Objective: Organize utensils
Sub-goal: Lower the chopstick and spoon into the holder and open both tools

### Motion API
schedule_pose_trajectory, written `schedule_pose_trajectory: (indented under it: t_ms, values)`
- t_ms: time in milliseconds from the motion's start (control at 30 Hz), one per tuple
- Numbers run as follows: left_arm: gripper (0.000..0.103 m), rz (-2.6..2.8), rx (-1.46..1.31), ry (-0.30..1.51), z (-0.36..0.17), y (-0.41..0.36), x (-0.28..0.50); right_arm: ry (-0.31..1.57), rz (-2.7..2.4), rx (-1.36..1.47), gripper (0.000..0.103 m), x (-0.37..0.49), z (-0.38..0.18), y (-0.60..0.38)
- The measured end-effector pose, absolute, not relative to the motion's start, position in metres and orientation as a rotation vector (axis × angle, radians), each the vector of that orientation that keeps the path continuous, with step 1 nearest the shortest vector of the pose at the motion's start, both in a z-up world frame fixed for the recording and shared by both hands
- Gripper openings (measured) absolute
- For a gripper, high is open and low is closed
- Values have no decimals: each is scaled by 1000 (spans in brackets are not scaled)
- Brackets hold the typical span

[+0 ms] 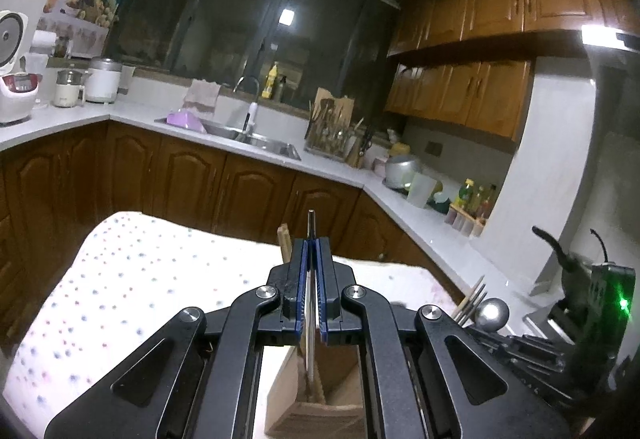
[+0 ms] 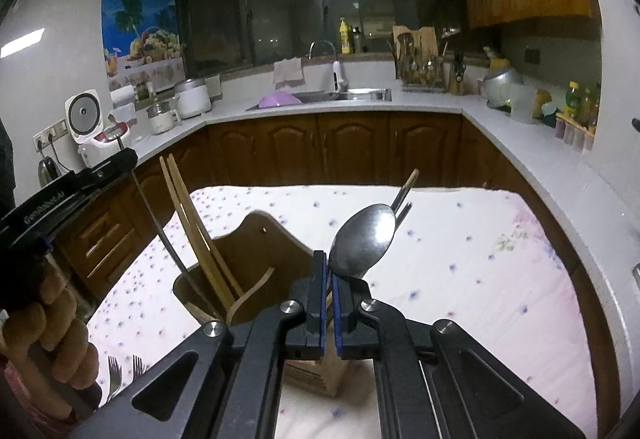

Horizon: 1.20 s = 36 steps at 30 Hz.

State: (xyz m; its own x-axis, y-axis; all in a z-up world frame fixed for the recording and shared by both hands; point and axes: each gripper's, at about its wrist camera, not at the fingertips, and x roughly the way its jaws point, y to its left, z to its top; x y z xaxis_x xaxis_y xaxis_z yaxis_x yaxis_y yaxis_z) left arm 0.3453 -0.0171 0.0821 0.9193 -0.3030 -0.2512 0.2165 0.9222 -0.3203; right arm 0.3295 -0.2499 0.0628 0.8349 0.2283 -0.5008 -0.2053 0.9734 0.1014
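Kitchen worktop [image 2: 460,259]: wooden holder [image 2: 256,263] is already keeping chopsticks [image 2: 192,223]. Left gripper [image 1: 311,251] is pinching a thin utensil [image 1: 311,223] over it, right gripper [image 2: 329,279] is clamping a spoon [image 2: 364,239]. Forks [image 2: 124,375] are waiting.

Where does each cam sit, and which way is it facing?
Left wrist: on the left claw, looking down its fingers over the wooden holder toward the sink; claw shut on a thin metal utensil.
Right wrist: on the right claw, facing the same sink wall; it grips a spoon; person's left hand shows.
Shared: holder, dotted tablecloth, sink.
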Motion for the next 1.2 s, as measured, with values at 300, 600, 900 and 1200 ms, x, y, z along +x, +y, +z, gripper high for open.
schedule_pose_trajectory:
  t_ms: [300,600,900,1200]
  values:
    - [4,-280,-254,372,63,-27,346,598,235,65,2,335,40,-248]
    - [4,-271,-225,382,67,-29,347,609,230,101,2,337,32,-254]
    - [5,-256,-223,410,66,-29,351,616,237,120,2,340,33,-256]
    - [5,-245,-216,420,64,-28,352,615,239,133,3,340,32,-258]
